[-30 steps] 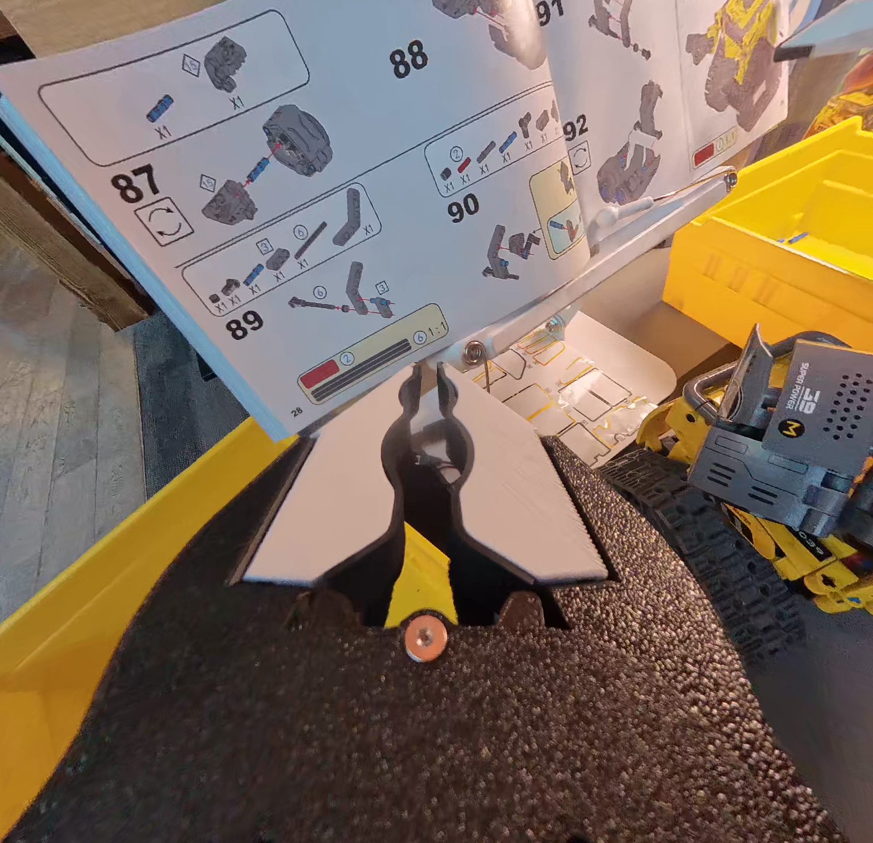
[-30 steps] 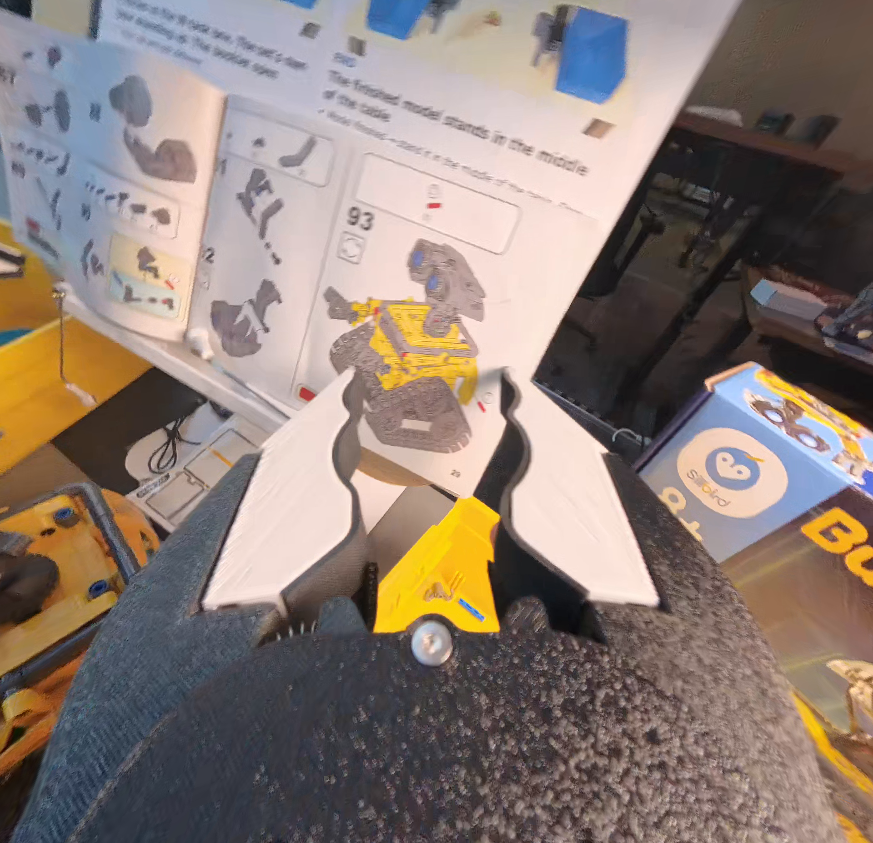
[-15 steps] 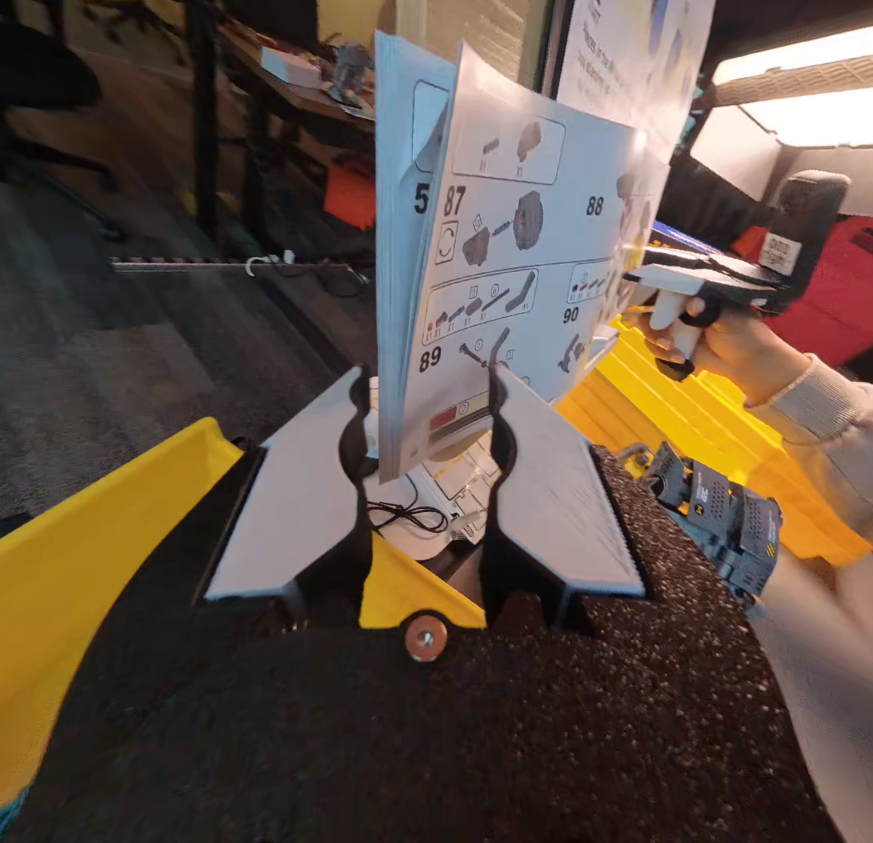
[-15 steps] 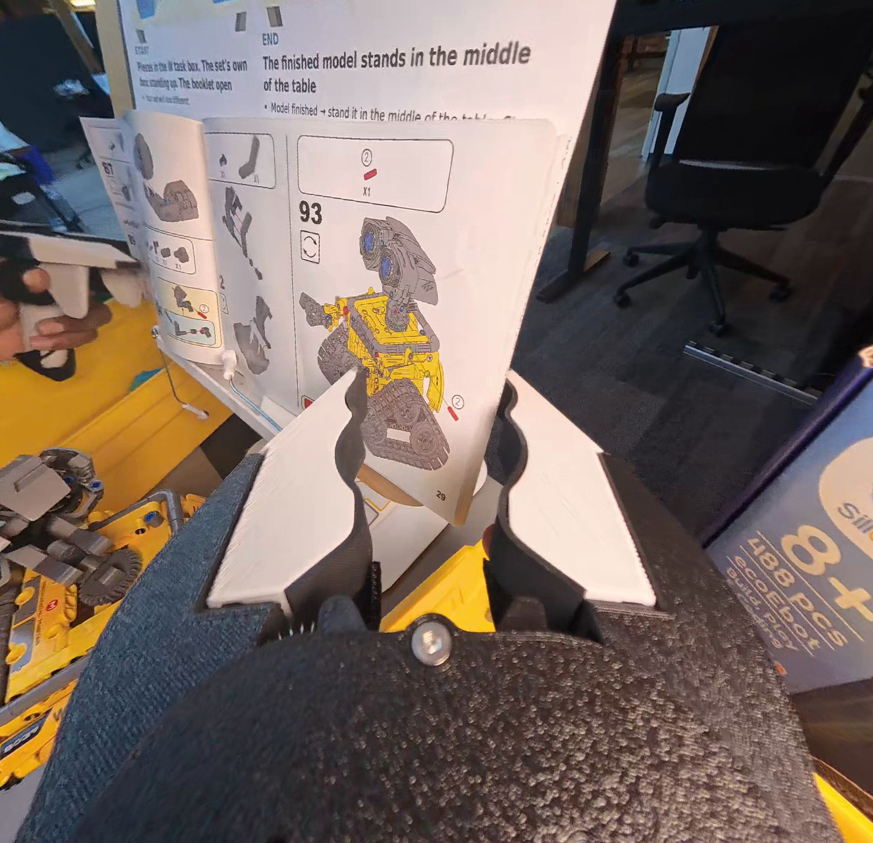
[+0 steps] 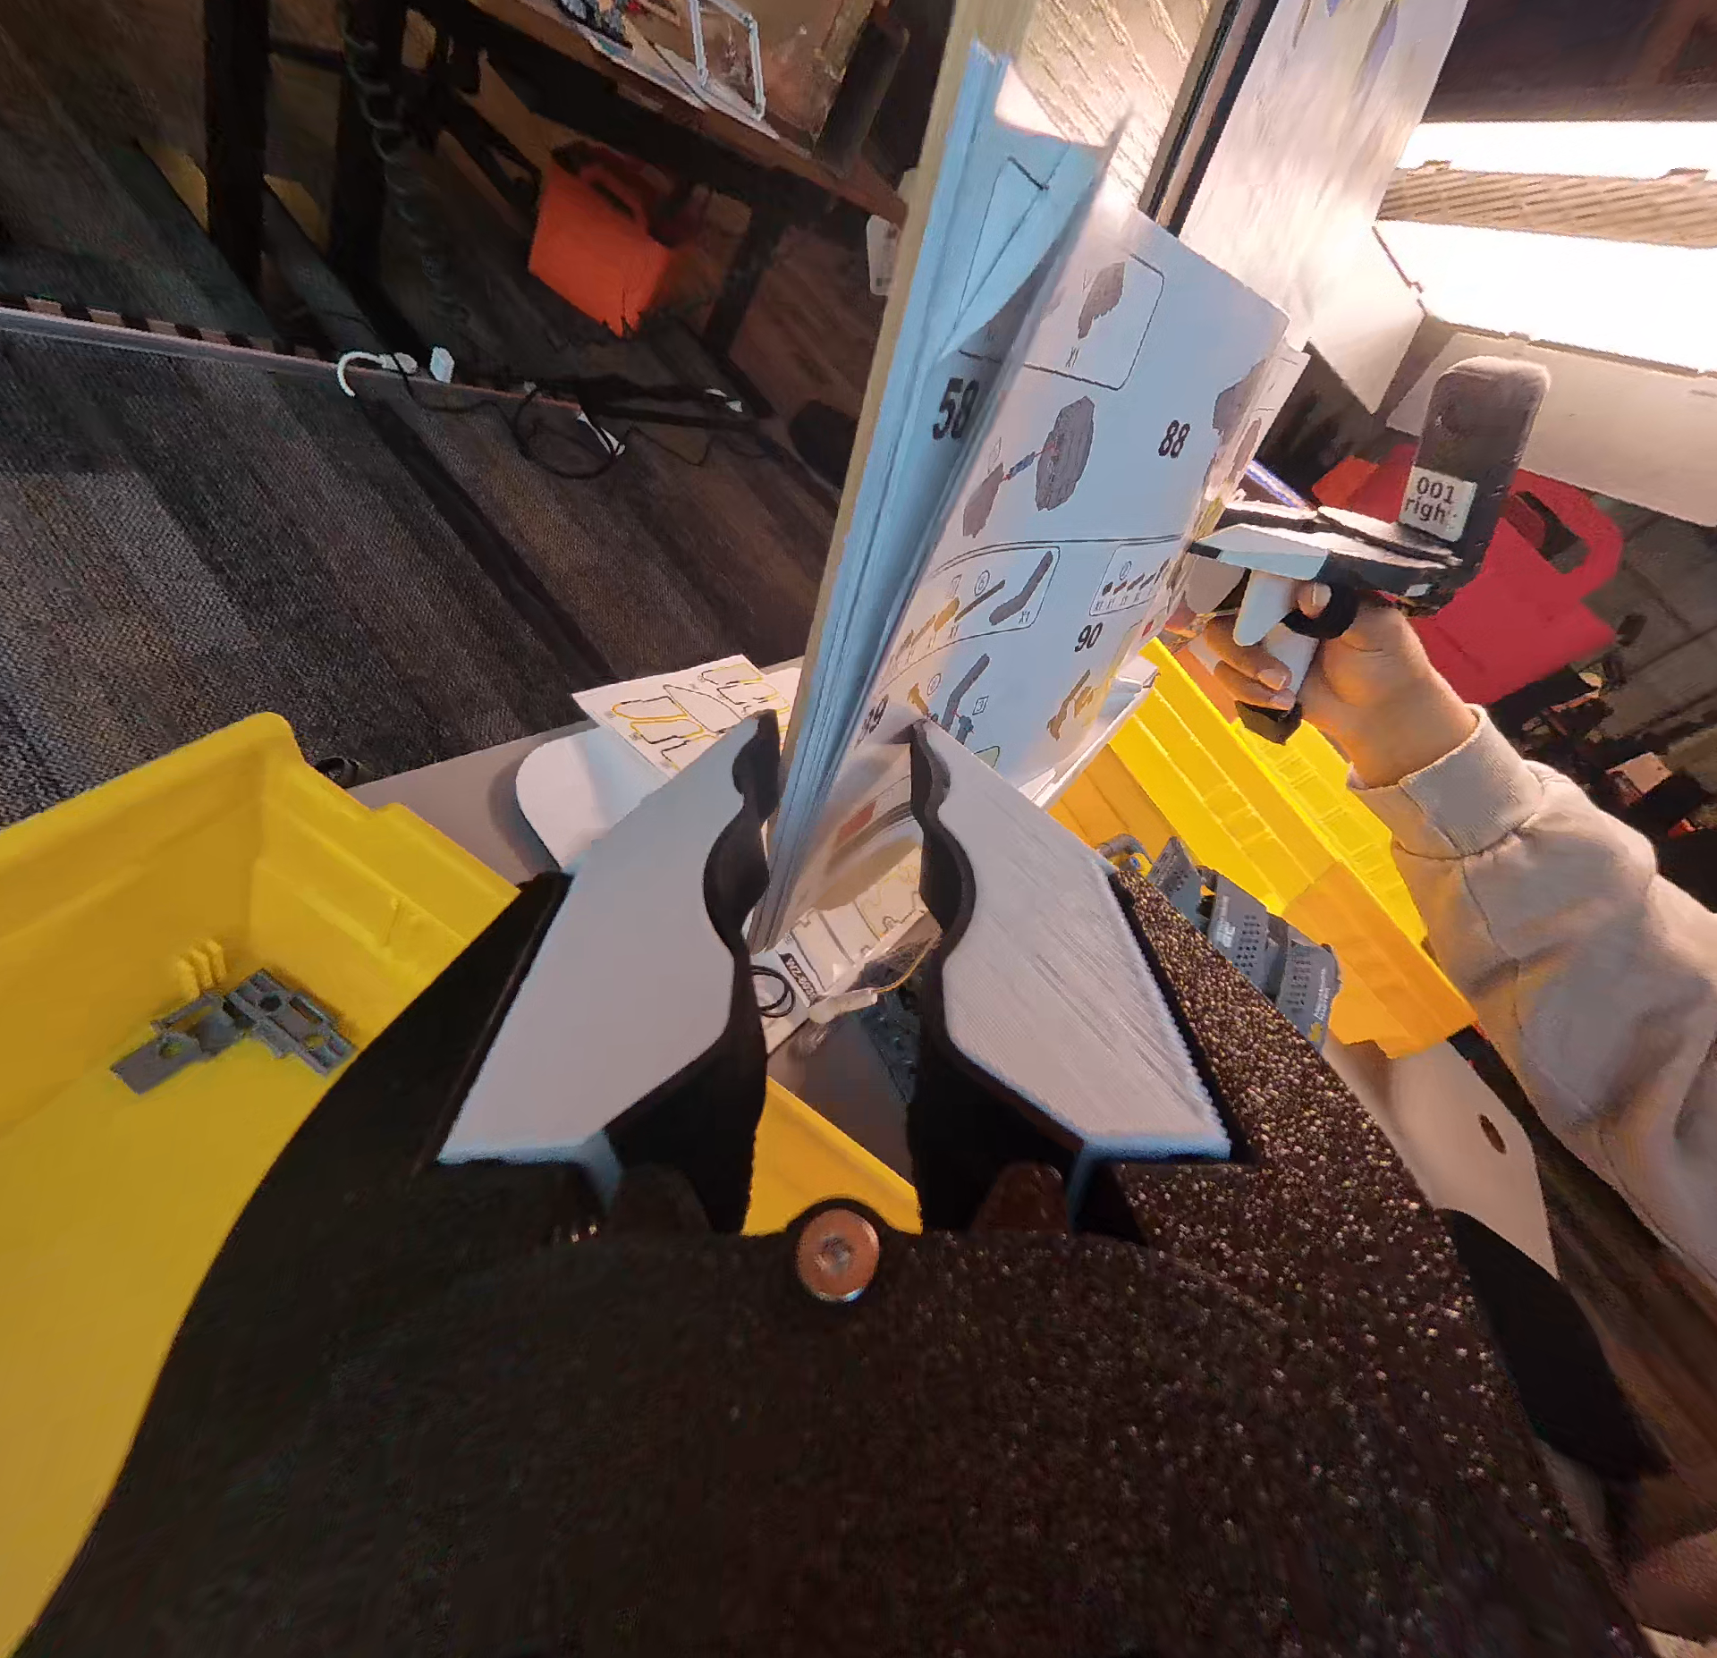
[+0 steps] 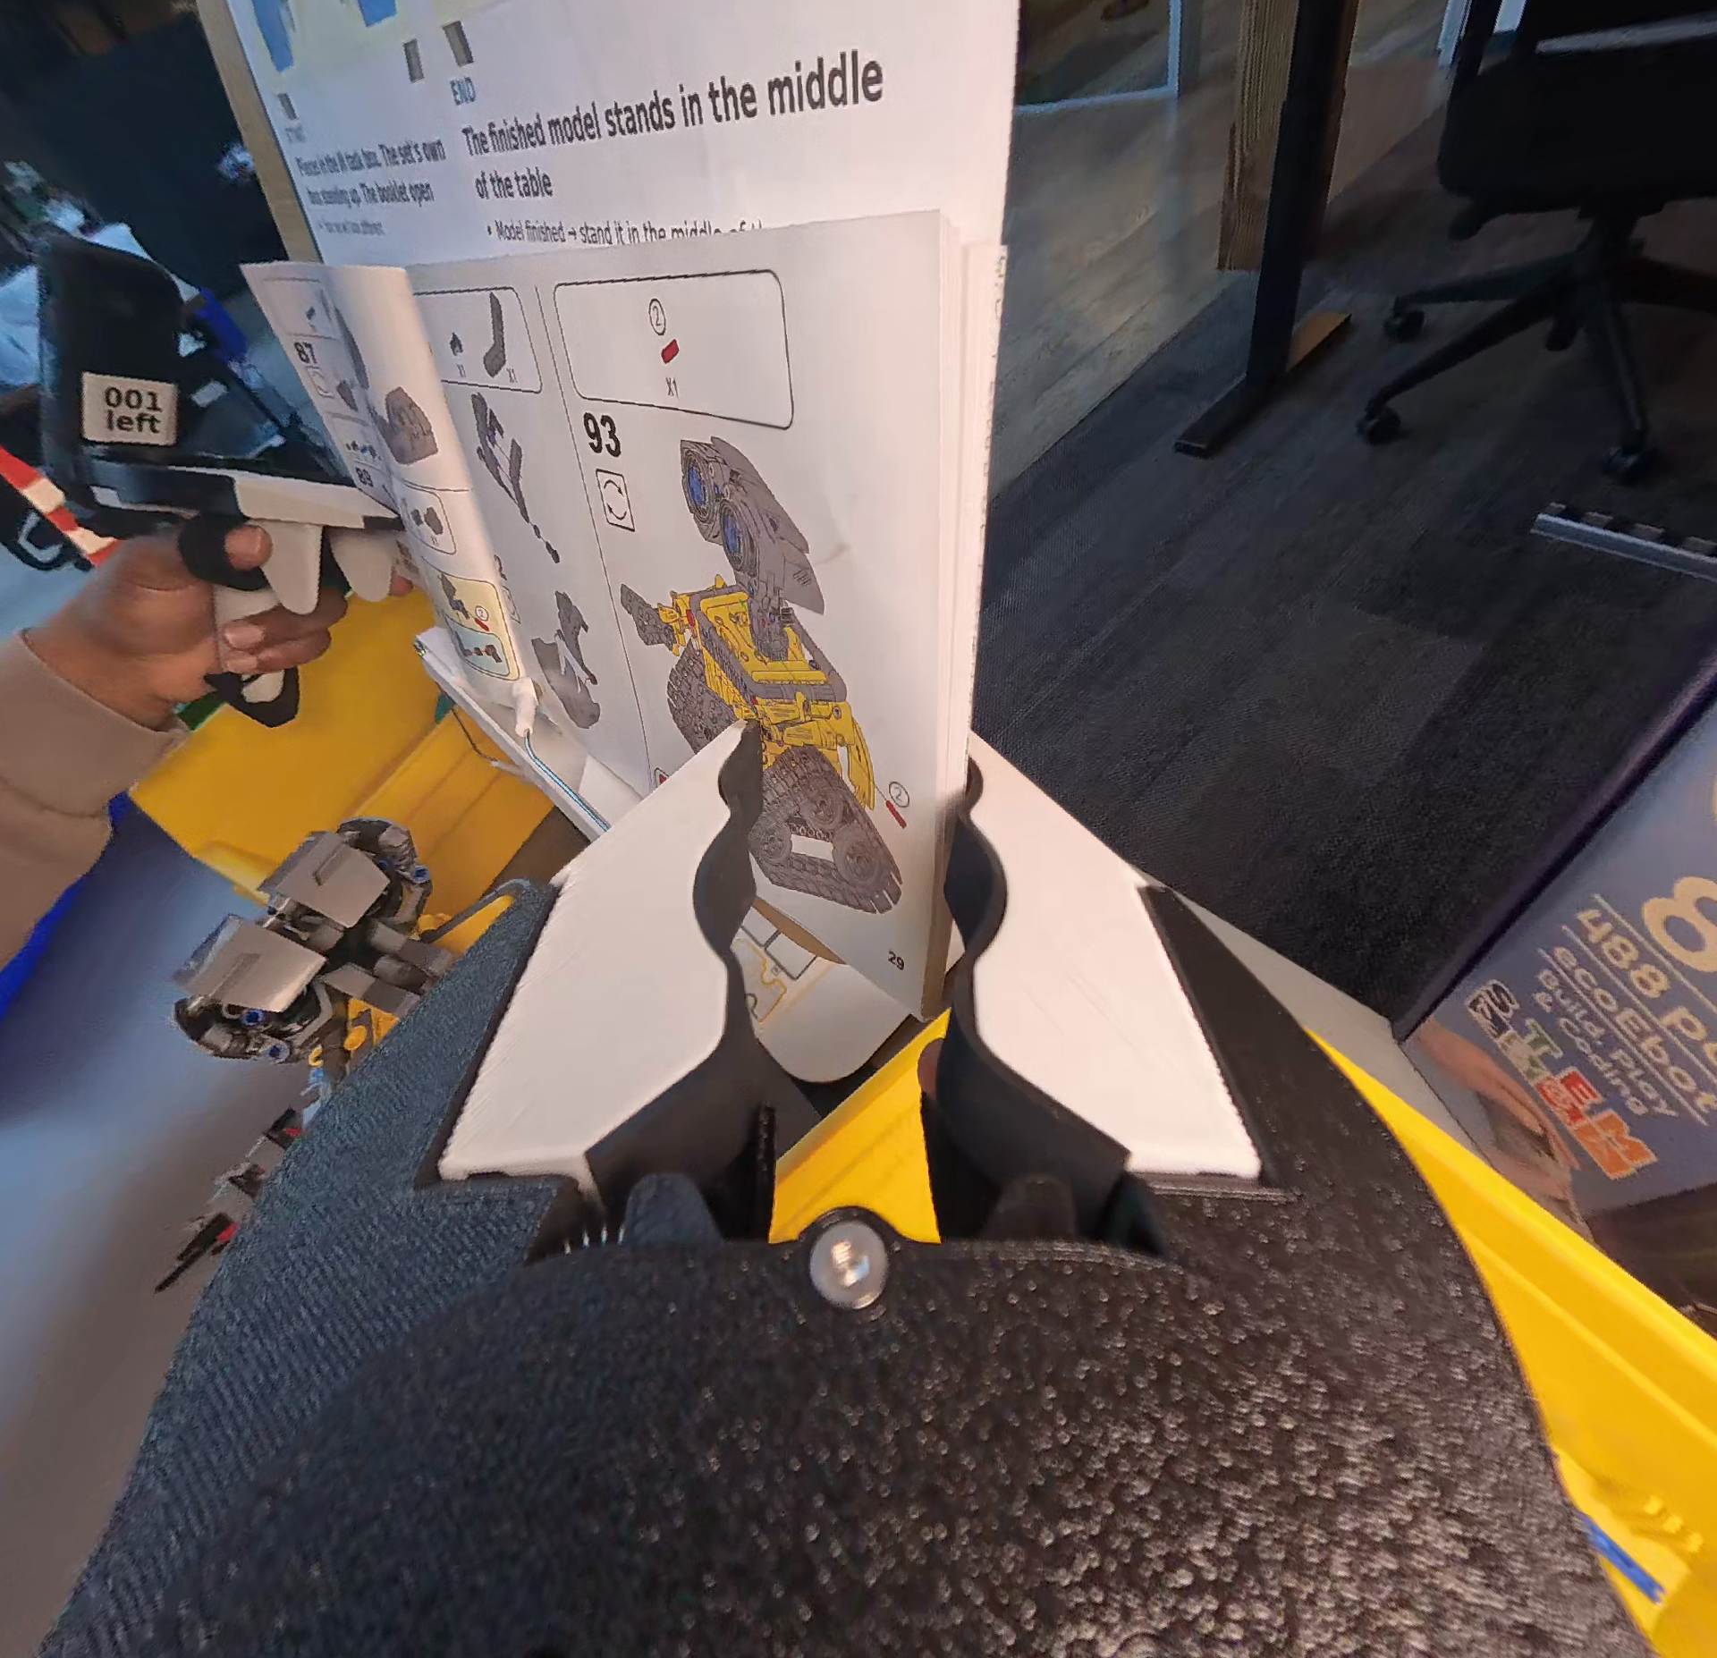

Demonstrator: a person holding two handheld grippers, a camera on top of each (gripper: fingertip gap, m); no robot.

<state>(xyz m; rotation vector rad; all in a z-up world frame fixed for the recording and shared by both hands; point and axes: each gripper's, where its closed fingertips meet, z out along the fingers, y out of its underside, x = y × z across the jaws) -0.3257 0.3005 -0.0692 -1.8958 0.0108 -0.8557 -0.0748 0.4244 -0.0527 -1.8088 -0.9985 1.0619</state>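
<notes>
Left claw spread around booklet edge; right claw likewise.

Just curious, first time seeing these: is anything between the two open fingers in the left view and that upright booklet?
Nothing visible. The booklet's lower edge already sits in the gap of the left gripper, its fingers apart on either side.

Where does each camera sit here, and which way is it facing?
Left wrist view: on the left gripper, facing the booklet edge-on; the right gripper and hand show beyond.
Right wrist view: on the right gripper, facing the booklet's open page; the left gripper and hand show at left.
Shared: booklet, yellow bins, grey toy robot.
</notes>
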